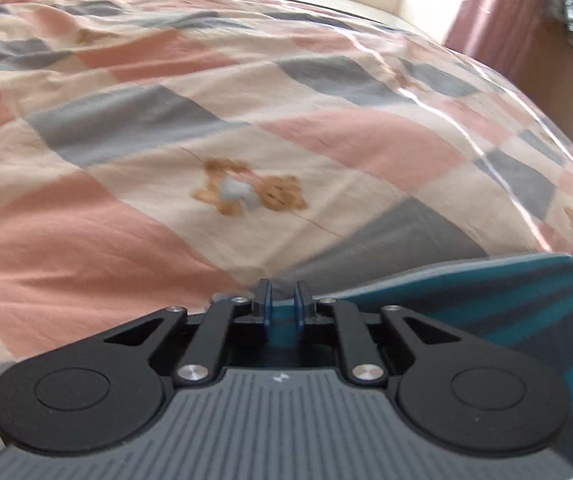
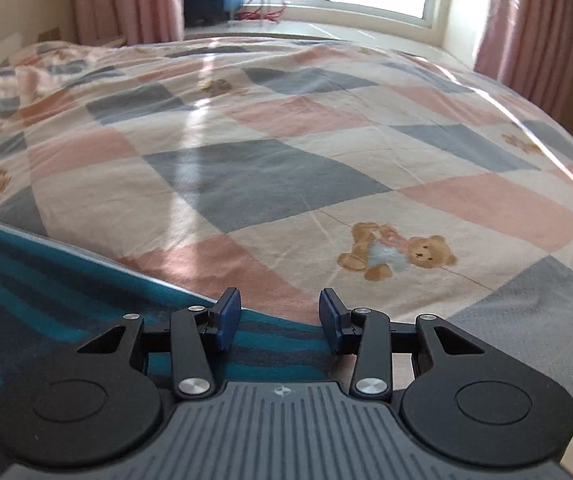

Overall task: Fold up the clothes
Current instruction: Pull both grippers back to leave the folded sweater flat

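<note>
My left tongs (image 1: 282,300) are pinching the edge of the teal-and-navy striped garment (image 1: 506,312), their blue pads drawn close with only a thin fold of cloth between them. My right tongs (image 2: 280,318) are standing spread wide over the same garment (image 2: 66,300), its edge running under the gap, and I cannot tell whether the pads are touching the cloth. The garment is lying on the checked bedspread (image 2: 286,168), at the near edge of the bed, stretching sideways between my two hands, to the right of the left tongs and to the left of the right ones. I judge the right tongs must close on that edge before any lifting.
</note>
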{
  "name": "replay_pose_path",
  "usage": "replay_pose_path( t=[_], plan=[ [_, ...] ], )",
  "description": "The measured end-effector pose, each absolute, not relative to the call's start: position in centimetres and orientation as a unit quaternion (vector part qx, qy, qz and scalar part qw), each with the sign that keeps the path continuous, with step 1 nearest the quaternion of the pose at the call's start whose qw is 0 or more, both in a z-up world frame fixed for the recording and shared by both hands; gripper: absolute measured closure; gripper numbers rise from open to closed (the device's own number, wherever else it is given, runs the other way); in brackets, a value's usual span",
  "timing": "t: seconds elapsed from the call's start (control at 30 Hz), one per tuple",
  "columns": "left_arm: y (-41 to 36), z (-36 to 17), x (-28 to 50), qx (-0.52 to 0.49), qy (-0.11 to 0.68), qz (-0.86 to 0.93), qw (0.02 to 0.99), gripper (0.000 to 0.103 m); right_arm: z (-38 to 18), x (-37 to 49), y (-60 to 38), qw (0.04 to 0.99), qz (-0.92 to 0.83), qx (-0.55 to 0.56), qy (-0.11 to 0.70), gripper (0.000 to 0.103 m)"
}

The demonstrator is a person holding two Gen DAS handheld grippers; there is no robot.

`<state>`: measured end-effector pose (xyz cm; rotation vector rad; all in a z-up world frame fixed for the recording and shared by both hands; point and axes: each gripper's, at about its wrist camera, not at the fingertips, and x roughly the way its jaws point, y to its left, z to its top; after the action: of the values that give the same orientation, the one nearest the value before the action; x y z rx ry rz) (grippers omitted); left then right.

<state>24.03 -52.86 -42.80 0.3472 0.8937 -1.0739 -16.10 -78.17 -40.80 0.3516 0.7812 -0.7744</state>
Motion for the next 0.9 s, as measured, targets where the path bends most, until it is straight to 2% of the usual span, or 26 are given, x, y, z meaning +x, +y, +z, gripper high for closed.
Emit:
replay_pose_path(
  t=[0.1,0.3,0.43,0.57,0.6,0.67,0.8,0.9],
  plan=[
    [-51.4,-39.9,24.0,0.155,0.398,-0.462,0.777,0.093,-38.4,-18.4,-78.1,0.824,-0.405,0.207,0.337,0.058],
    [-43.8,-34.0,16.3,0.163,0.344,-0.482,0.789,0.092,-32.8,-21.3,-66.4,0.869,-0.386,0.129,0.281,0.058],
    [-40.0,-35.2,10.4,0.167,0.349,-0.499,0.776,0.087,-34.2,-22.1,-59.3,0.876,-0.376,0.093,0.287,0.058],
    [-40.5,-40.3,8.2,0.234,0.359,-0.459,0.778,0.084,-39.8,-21.7,-58.7,0.847,-0.379,0.070,0.366,0.059],
    [-40.9,-40.9,8.2,0.252,0.356,-0.443,0.783,0.084,-39.8,-21.9,-59.1,0.845,-0.383,0.078,0.364,0.059],
    [-41.3,-39.9,7.9,0.252,0.351,-0.434,0.791,0.086,-39.2,-22.2,-59.7,0.844,-0.392,0.088,0.357,0.062],
    [-41.8,-36.2,5.7,0.223,0.331,-0.470,0.787,0.087,-34.8,-22.1,-57.6,0.870,-0.389,0.087,0.290,0.060],
    [-43.4,-35.6,2.3,0.222,0.314,-0.517,0.765,0.085,-35.3,-20.3,-55.9,0.890,-0.347,0.079,0.285,0.060]
  ],
)
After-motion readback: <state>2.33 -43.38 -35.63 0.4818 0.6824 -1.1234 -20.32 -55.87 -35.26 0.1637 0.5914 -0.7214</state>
